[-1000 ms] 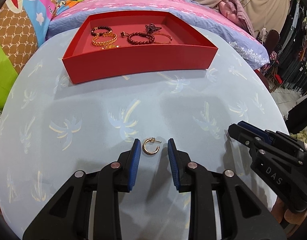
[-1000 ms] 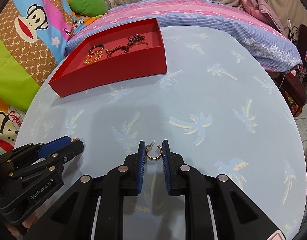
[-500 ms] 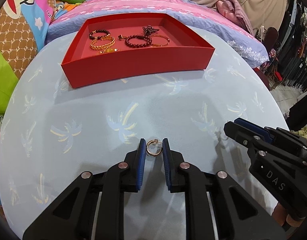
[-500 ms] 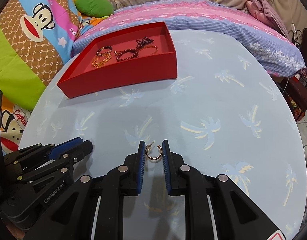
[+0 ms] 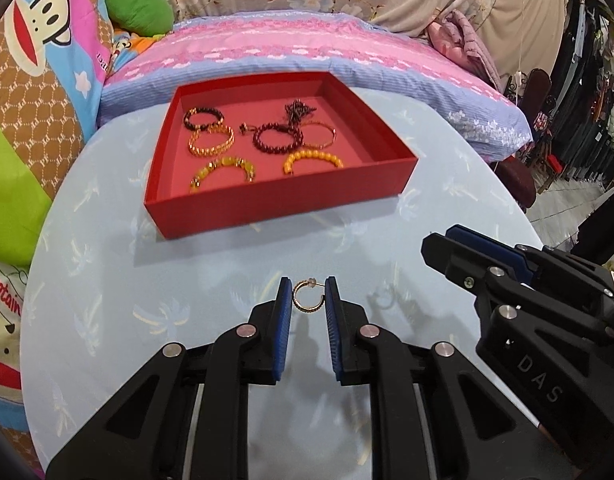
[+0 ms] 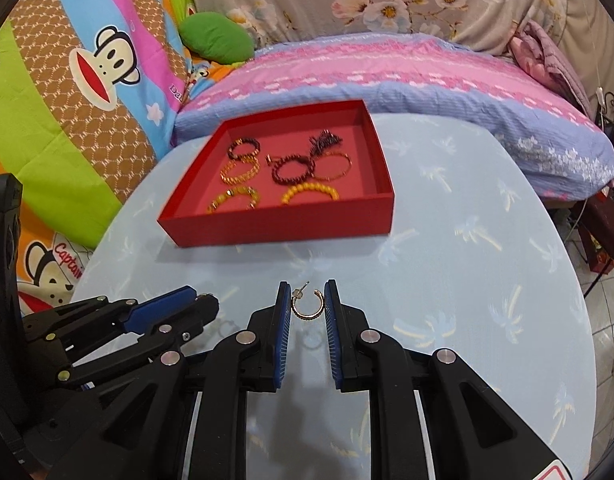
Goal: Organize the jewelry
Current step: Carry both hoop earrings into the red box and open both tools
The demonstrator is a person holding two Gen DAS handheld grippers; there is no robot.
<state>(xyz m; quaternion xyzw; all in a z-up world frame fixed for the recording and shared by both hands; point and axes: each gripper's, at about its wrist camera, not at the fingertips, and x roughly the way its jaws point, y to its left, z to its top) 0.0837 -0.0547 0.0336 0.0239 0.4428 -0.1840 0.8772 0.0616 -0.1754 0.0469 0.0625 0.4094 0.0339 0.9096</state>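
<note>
Each tool has a small gold hoop earring pinched between its blue pads. The left tool [image 5: 305, 300] has its jaws closed to a narrow gap on one earring [image 5: 306, 296], and the right tool [image 6: 305, 300] grips the other earring [image 6: 305, 305] in the same way. Both hang above the tabletop [image 5: 107, 288], short of the red tray [image 5: 275, 204], where several bracelets [image 5: 277, 139] already lie.

The danger, I think, is the thin grip. Each hoop is held only at its two edges, so a quick swing can turn it and let it drop. The thin post could also bend. If released too high, an earring may bounce over the low wall or tangle with the bracelets.
</note>
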